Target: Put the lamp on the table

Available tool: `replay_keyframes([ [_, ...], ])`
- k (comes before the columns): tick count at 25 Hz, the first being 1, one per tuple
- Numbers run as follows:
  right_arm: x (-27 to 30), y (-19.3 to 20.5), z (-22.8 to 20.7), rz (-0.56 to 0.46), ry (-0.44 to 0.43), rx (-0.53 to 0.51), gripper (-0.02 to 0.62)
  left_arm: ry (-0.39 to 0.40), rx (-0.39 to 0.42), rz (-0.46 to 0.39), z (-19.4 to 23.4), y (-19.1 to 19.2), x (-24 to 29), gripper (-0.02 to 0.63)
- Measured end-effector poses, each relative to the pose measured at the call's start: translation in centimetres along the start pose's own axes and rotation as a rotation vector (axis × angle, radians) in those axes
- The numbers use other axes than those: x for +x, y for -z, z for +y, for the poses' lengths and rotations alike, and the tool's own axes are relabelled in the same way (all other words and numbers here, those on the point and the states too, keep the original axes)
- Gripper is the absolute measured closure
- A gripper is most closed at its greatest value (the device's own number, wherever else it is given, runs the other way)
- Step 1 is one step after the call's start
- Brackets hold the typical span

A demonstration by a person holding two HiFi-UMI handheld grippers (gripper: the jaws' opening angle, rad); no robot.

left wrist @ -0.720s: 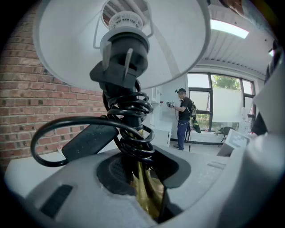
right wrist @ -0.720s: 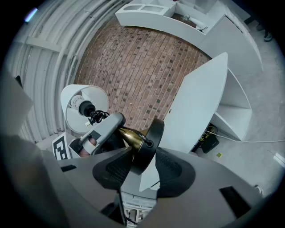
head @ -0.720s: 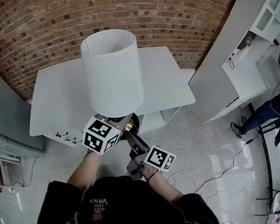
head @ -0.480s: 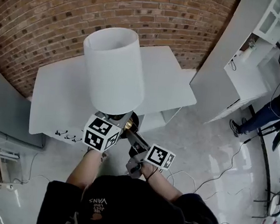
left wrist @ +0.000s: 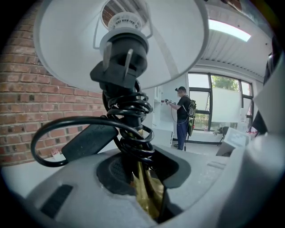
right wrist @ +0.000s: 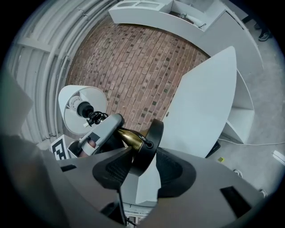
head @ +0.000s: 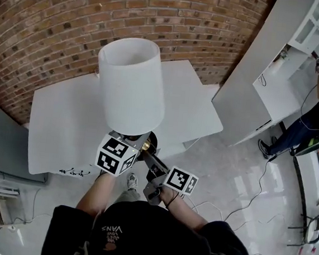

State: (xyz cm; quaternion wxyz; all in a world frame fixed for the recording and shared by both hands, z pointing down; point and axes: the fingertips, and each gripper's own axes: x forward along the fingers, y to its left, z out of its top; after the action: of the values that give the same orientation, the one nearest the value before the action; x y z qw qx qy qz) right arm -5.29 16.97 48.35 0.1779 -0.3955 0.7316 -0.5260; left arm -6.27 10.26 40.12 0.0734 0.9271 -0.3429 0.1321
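White table (head: 65,120) by brick wall (head: 74,20); lamp (head: 132,88) in grip of L gripper (left wrist: 143,191) & R gripper (right wrist: 139,164)

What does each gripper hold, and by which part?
Both hold the lamp. The left gripper clamps its brass stem below the coiled cord. The right gripper clamps the edge of its black round base.

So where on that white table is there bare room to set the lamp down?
Nearly everywhere. The white table shows bare from its left edge by the brick wall up to the lampshade, and again right of the shade toward the white partition. Only the near left edge holds a few small dark things. The shade hides the middle.
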Motion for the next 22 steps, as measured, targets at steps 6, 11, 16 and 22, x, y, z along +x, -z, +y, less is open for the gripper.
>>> replay_keyframes([
  [6,5.5,-3.5,-0.4,-0.024,0.020,-0.004,0.430,0.035,0.026,0.009,5.1,-1.6,3.5,0.497],
  [11,9.6,-6.3,-0.7,-0.052,0.032,-0.002,0.430,0.068,0.034,0.013,9.1,-2.8,6.2,0.497],
  [16,12.8,-8.5,-1.3,-0.081,0.058,0.014,0.430,0.106,0.045,0.023,12.0,-3.4,8.7,0.497],
  [22,15.6,-10.9,-2.4,-0.091,0.074,0.020,0.430,0.114,0.024,0.024,14.9,-3.7,11.6,0.497],
])
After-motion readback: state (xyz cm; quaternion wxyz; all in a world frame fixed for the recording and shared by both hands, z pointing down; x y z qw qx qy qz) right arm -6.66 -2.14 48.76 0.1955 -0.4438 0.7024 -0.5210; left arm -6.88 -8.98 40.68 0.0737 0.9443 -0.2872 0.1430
